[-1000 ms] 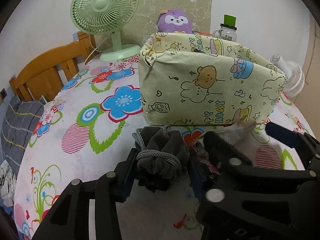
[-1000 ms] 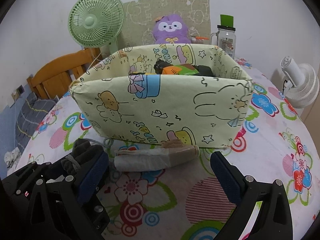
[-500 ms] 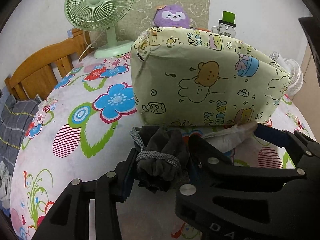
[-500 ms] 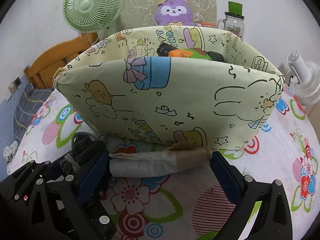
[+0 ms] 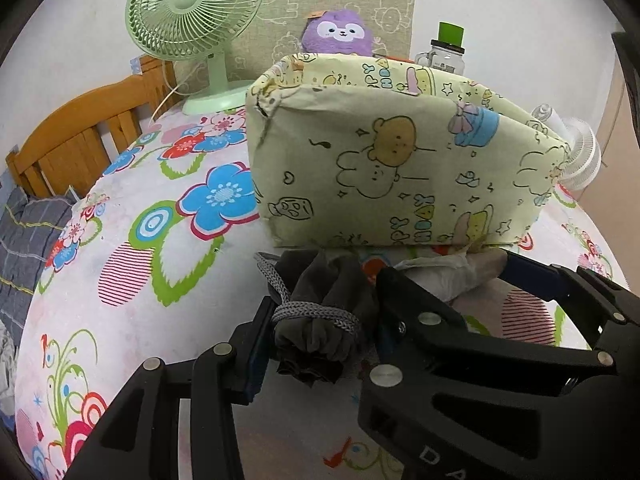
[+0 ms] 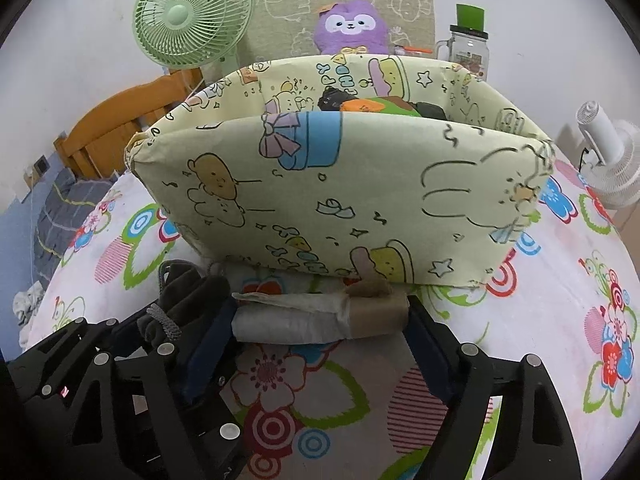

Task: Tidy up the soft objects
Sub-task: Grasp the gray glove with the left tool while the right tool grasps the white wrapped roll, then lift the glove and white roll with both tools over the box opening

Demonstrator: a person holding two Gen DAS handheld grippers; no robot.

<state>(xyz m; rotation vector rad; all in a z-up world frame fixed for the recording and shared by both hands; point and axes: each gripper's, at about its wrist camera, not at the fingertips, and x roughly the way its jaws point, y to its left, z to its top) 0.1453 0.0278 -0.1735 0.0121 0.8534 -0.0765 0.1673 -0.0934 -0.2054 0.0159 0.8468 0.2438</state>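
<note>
Two claws at the foot of a printed fabric bin on a floral surface point(image 5: 132, 288).
Left wrist view: left claw point(image 5: 316, 344) pinches a dark grey corded pouch point(image 5: 320, 316); fabric bin point(image 5: 400, 168) just behind, green fan point(image 5: 192, 20) beyond. Right wrist view: right claw point(image 6: 320, 328) closing around a pale rolled bundle point(image 6: 320, 316) against the bin's base, which holds dark and orange items point(image 6: 372, 106).

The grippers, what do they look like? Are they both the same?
They look alike. The left gripper and the right gripper are made of flat black bars joined by round silver rivets. Each finger carries a dark blue pad on its inner face. White letters are printed on one black bar in the left wrist view, partly cut off. No hand, sleeve or cable shows.
</note>
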